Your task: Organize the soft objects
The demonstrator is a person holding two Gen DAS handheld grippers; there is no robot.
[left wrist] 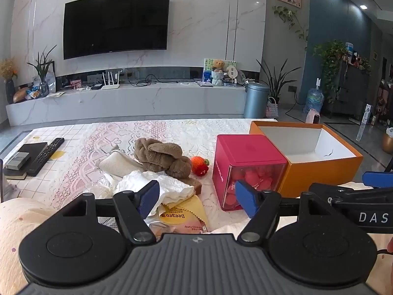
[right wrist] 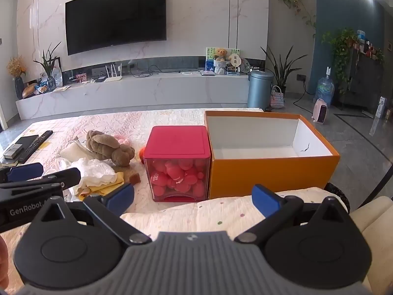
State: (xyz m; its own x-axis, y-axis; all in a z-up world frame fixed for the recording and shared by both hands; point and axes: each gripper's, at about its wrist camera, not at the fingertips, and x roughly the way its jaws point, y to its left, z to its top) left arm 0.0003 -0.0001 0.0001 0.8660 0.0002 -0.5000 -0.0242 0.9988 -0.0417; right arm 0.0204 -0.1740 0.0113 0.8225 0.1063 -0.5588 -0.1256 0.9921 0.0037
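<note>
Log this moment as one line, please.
left gripper: open, empty | right gripper: open, empty | orange box: empty | brown plush: on table

The orange box (right wrist: 270, 169) stands open-topped and clear inside (red cube (right wrist: 178, 142) crowding its left wall).

A brown plush toy with long floppy limbs (left wrist: 162, 157) lies slumped on the lace-covered worktop, left of centre. A cream knitted cloth (left wrist: 118, 163) lies just to its left, and crumpled white fabric (left wrist: 157, 186) lies near of both. A small orange knitted strawberry (left wrist: 199, 165) sits just right of the plush. The open orange cardboard box with white lining (right wrist: 270, 169) stands at right, empty.
</note>
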